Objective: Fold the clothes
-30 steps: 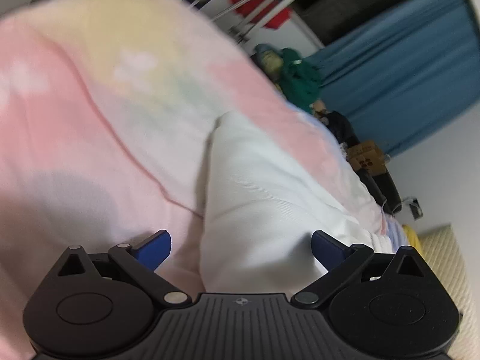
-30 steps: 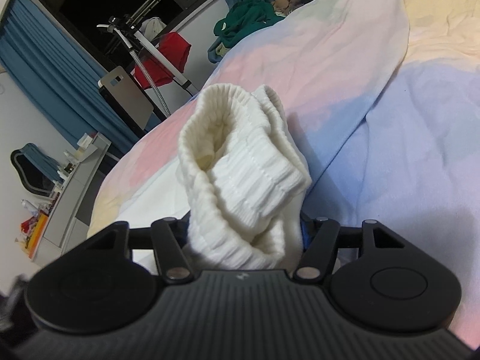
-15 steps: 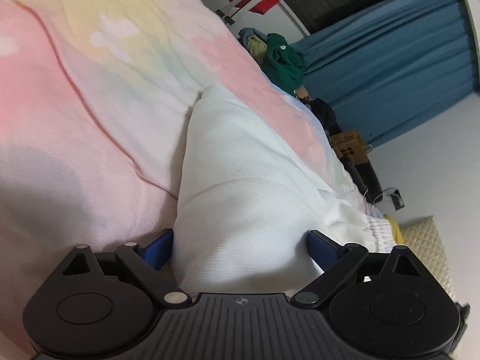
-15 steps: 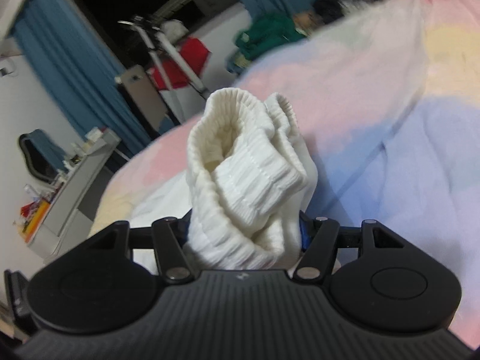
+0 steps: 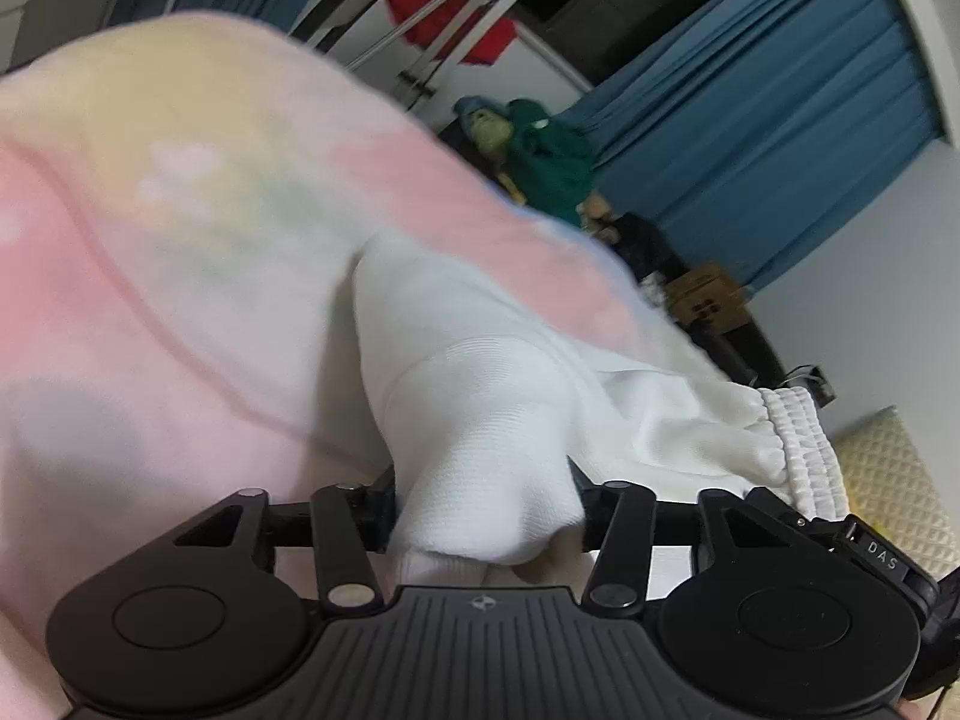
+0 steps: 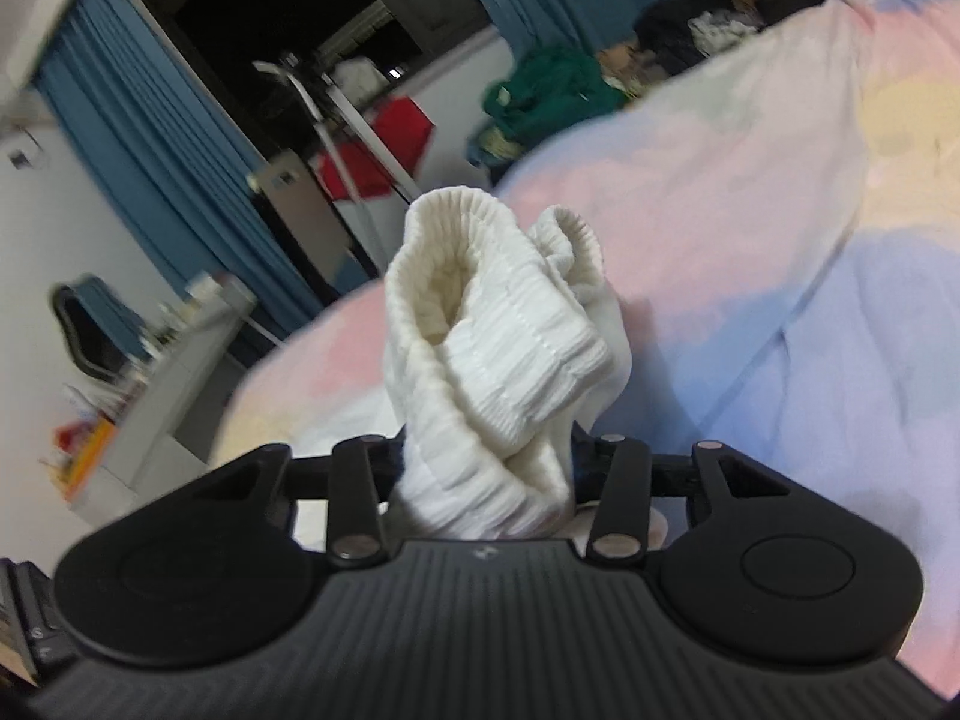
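White garment (image 5: 480, 420) lay on a bed under a pastel bedspread (image 5: 150, 240) of pink, yellow and pale blue, and nothing stood between it and either tool. Beyond the bed's far edge were blue curtains (image 5: 780, 138), a metal drying rack (image 6: 336, 138) with a red cloth (image 6: 384, 144) on it, a heap of green clothes (image 5: 552, 162) and a brown cardboard box (image 5: 708, 300). A cream quilted cushion (image 5: 888, 480) sat at the near right in the left view; a pale desk (image 6: 174, 390) with clutter stood at the left in the right view.

The left gripper (image 5: 486, 516) was closed tight on a bunched fold of the smooth white cloth, which rose straight out from between its fingers and ran away toward the far right, where a gathered elastic band (image 5: 798, 438) showed. The right gripper (image 6: 486, 474) was likewise clamped on the garment's ribbed cuff (image 6: 492, 336), which stood up in a loose, open roll directly ahead of the fingers, above the bedspread. Both views were somewhat blurred.
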The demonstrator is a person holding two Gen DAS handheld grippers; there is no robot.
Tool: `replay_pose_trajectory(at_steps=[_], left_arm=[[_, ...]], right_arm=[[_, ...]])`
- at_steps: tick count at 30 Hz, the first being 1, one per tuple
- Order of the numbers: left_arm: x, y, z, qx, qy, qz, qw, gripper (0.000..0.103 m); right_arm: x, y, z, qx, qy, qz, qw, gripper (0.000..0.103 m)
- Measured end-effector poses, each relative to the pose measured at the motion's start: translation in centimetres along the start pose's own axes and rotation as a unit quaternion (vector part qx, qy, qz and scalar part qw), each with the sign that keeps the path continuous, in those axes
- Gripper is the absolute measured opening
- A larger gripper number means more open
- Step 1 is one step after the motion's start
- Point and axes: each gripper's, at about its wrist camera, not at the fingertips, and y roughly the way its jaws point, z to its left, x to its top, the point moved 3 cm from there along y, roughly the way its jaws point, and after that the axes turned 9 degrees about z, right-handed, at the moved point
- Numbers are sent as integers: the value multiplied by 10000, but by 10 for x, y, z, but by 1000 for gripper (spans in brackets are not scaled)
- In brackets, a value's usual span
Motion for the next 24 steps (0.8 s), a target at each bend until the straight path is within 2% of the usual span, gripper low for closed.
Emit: replay_pose_trajectory(at_steps=[5, 9, 13, 17, 20, 22, 24], left_arm=[[19, 10, -68, -283, 267, -34, 9992, 49], [40, 47, -144, -565, 759, -156, 9954, 49], [59, 114, -221, -912, 1187, -43, 9887, 49], [60, 196, -272, -1041, 1610, 166, 9813, 49], [49, 263, -294, -980, 1948, 348, 9753, 49], [32, 303, -283, -718, 2055, 636, 9739, 49], [17, 335, -269, -409, 2149, 905, 9716, 51]], right_arm=[[39, -41, -6, 212, -13, -610, 9979, 44], [76, -75, -35, 251, 282, -1284, 9910, 44], [114, -101, -83, 146, 662, -1954, 9784, 44], [141, -110, -136, -97, 914, -2421, 9659, 44], [142, -98, -178, -431, 1048, -2519, 9611, 45], [131, -78, -209, -586, 1362, -2291, 9620, 45], [113, -53, -239, -814, 1637, -1858, 9654, 45]])
